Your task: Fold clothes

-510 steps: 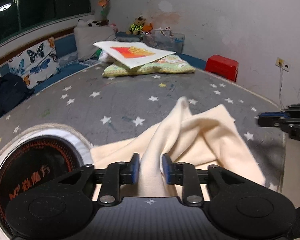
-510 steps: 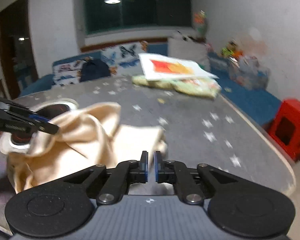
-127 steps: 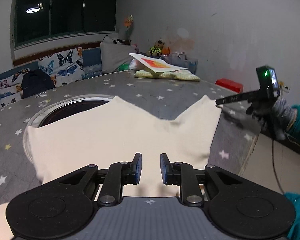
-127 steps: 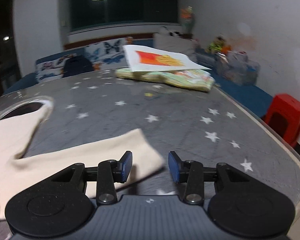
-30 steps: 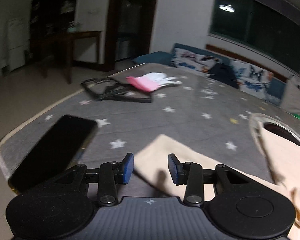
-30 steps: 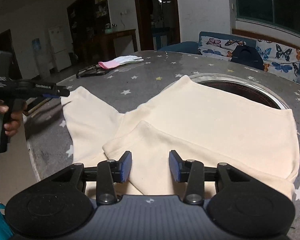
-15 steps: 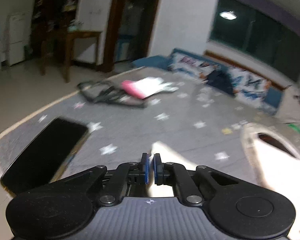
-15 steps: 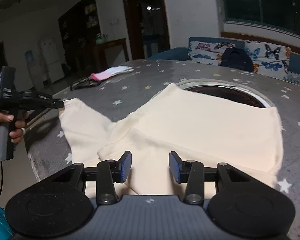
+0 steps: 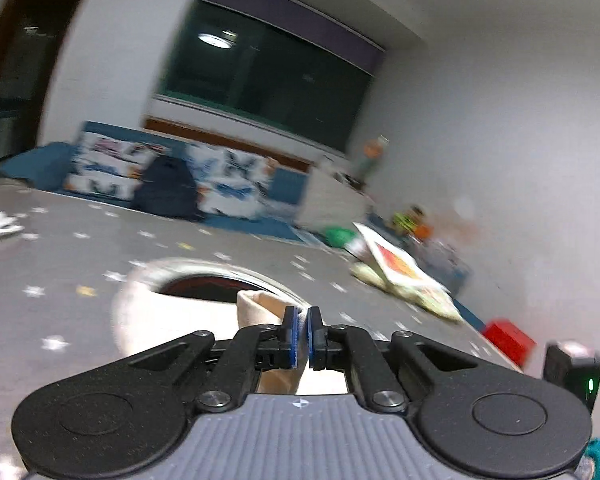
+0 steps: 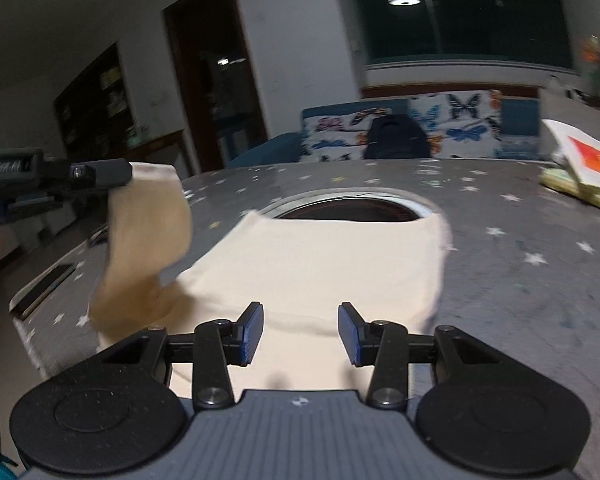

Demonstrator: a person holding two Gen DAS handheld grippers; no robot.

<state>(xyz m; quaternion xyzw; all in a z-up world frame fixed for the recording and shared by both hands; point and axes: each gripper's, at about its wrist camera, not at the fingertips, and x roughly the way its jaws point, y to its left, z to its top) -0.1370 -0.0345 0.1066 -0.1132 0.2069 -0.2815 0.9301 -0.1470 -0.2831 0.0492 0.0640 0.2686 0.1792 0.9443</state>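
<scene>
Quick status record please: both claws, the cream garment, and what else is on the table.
left claw: shut on a sleeve of the cream garment, lifted off the table
right claw: open, over the garment's near edge, holding nothing
garment body: flat on the star-print table, far edge over the round opening
other items: picture book on a cushion, far right

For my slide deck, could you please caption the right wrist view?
Left gripper lifts a sleeve of the cream garment while the open right gripper hovers above it.
</scene>
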